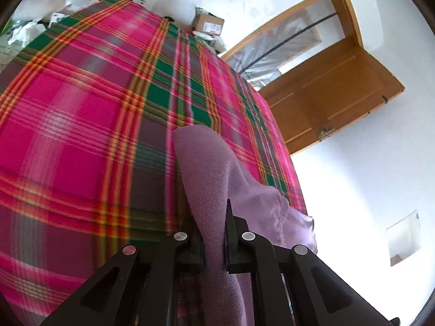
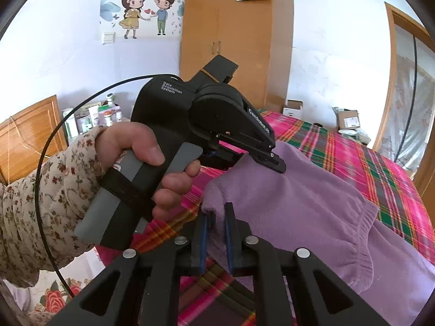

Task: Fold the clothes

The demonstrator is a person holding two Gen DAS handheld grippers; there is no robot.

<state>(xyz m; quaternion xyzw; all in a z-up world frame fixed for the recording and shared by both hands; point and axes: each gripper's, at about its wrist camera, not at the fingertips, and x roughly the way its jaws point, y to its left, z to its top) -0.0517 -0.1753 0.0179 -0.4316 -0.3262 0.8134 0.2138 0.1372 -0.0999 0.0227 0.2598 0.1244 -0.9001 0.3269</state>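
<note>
Crowding the far edge of the bed (image 1: 81, 103) are cardboard boxes (image 1: 208, 23) and white packaging (image 1: 30, 27), with an open wooden door (image 1: 331, 95) to the right and a tall wardrobe (image 2: 236, 35) standing behind. Nothing is blocking the purple fleece garment (image 2: 299, 198), which is lying on the plaid blanket (image 2: 380, 163), bunched, its length running away toward the door side. Both claws are pinching it: the left claw (image 1: 213, 233) is nearly closed on a raised fold, and the right claw (image 2: 216, 228) is nearly closed on the near edge. A hand (image 2: 141, 157) in a floral sleeve (image 2: 40, 203) is gripping the left handle.
</note>
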